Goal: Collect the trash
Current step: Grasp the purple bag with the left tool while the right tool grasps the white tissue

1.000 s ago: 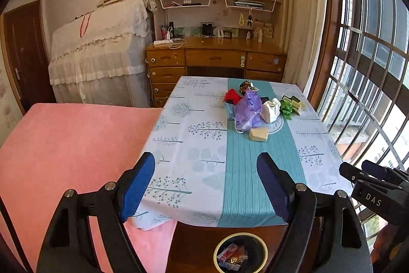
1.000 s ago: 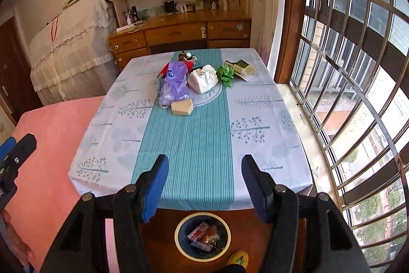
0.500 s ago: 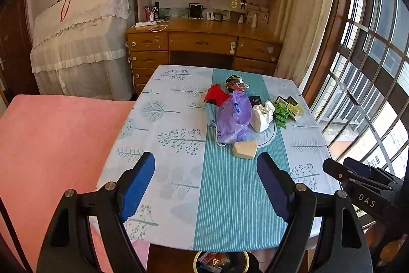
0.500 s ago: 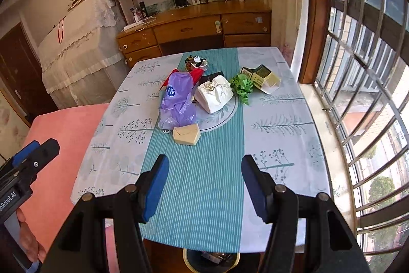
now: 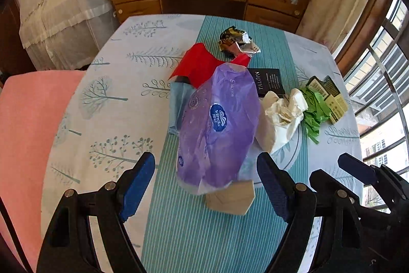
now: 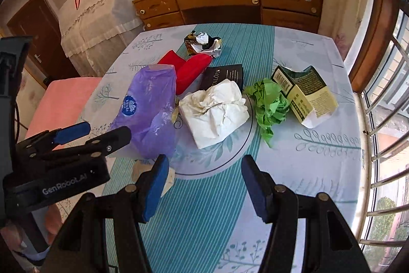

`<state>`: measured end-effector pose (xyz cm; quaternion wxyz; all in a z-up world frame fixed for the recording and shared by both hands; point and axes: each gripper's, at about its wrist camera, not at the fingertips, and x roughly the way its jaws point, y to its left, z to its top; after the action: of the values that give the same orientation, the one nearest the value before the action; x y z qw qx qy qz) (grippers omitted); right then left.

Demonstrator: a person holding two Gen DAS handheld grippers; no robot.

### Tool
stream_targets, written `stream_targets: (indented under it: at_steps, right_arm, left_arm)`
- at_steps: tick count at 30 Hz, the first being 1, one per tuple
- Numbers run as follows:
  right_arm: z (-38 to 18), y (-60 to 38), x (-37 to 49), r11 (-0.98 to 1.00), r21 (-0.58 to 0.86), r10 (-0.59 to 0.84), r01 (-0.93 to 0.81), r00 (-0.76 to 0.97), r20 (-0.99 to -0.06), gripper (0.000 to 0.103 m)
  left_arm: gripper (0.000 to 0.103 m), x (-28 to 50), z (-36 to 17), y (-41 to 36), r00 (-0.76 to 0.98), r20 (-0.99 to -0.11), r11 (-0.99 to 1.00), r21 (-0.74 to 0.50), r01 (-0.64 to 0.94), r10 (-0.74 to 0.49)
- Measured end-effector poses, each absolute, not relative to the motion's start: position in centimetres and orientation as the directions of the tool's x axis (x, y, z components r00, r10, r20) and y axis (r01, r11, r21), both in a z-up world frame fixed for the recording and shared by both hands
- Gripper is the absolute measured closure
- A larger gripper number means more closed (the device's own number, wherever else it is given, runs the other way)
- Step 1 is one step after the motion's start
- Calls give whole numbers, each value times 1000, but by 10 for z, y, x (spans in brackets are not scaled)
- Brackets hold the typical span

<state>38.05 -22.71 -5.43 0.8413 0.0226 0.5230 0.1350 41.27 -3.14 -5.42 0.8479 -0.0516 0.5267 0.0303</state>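
Swept in from the near edge of the counter (image 5: pixel 107 104) and dipped toward the litter heap mid-cloth. Reach-in step of the collecting, judged; nothing yet gathered. Left tongs (image 5: pixel 205 186) spread wide, empty, straddling the purple plastic bag (image 5: pixel 219 129) without touching; tan paper wad (image 5: pixel 230 198) just below its near end. Right tongs (image 6: pixel 204 186) likewise spread, empty, short of the crumpled white paper (image 6: pixel 214 111). Further right: green shreds (image 6: pixel 271 106), torn carton (image 6: pixel 306 96). Far side: red wrapper (image 6: pixel 189 68), foil wrapper (image 6: pixel 203 44). Next, probably: lower around the bag, then pinch gently; thin, slippery film.

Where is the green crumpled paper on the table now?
In the right wrist view, the green crumpled paper lies right of centre, between the white crumpled paper and the torn yellow box.
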Motion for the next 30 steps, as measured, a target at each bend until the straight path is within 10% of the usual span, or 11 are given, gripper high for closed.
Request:
stream_targets:
  at_steps: [7, 11, 15, 30]
  right_arm:
    - [-72, -228, 426, 947, 227, 300, -229, 372, -878, 44]
    - [-79, -226, 442, 940, 263, 325, -217, 337, -884, 43]
    - [-84, -218, 451, 944, 241, 306, -225, 327, -894, 43]
    - [-122, -204, 468, 965, 204, 247, -167, 295, -923, 40]
  left_arm:
    - [30, 458, -84, -26, 382, -924, 982, -97, -163, -28]
    - [70, 467, -97, -21, 334, -941, 978, -125, -168, -63]
    - [84, 459, -95, -13, 351, -933, 970, -154, -186, -81]
    - [86, 399, -58, 14, 394, -917, 944, -180, -277, -59]
